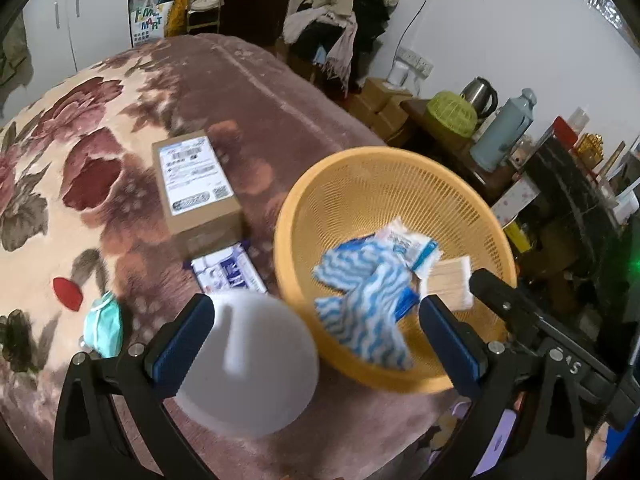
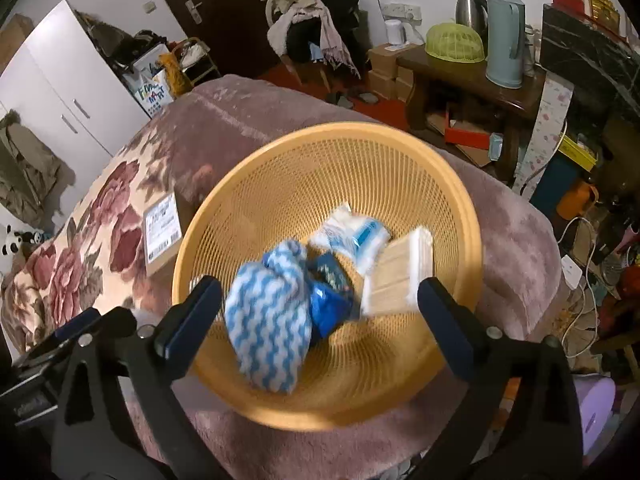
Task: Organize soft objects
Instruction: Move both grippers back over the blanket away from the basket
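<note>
Floral plush blanket [image 1: 80, 152] covers a bed in a cluttered room. An orange mesh basket [image 2: 280, 184] sits on it, holding a blue-and-white wavy cloth [image 2: 268, 320], a dark blue packet [image 2: 330, 304], a white-and-blue tissue pack [image 2: 356, 236] and a pack of cotton swabs [image 2: 396, 276]. Right gripper [image 2: 320, 310] hovers over the basket, fingers spread wide, pinching nothing. Left gripper [image 1: 316, 344] has its fingers spread too; a blurred white round object [image 1: 256, 364] lies between them, at the basket's 8 o'clock. At 10 o'clock lies a cardboard box [image 1: 196, 188]; a teal face mask [image 1: 104, 328] lies at 9 o'clock.
</note>
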`<state>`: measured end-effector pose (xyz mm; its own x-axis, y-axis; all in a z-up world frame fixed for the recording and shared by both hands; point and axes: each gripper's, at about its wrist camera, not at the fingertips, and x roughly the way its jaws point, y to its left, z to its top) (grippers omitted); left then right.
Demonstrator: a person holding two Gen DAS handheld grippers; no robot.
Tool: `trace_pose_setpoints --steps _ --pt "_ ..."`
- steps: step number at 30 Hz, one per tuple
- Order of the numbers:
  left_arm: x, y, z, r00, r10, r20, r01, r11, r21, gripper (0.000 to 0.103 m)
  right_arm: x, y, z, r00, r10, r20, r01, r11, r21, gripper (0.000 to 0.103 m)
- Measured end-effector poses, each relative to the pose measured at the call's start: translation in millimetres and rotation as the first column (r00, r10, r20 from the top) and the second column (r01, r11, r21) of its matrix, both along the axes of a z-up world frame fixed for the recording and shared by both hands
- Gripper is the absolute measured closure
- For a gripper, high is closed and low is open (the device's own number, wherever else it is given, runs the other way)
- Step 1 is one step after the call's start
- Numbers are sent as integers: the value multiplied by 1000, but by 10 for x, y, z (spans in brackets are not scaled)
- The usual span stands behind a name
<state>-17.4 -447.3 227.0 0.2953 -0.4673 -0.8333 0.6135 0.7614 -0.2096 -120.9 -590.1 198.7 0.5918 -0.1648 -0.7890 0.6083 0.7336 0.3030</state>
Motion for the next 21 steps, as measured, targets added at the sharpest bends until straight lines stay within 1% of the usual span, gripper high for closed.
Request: trace_pose_setpoints --steps 6,12,21 --pt "-34 210 -30 1000 18 -3 -18 1000 5 1 -55 171 27 999 27 -24 -27 999 -25 3" --pt "-15 484 -16 999 42 -5 -42 999 10 1 -35 415 82 997 78 -29 -79 996 -44 3" --pt "137 1021 31 994 112 -13 -112 994 -17 1 110 814 193 990 137 -30 -139 987 -77 2"
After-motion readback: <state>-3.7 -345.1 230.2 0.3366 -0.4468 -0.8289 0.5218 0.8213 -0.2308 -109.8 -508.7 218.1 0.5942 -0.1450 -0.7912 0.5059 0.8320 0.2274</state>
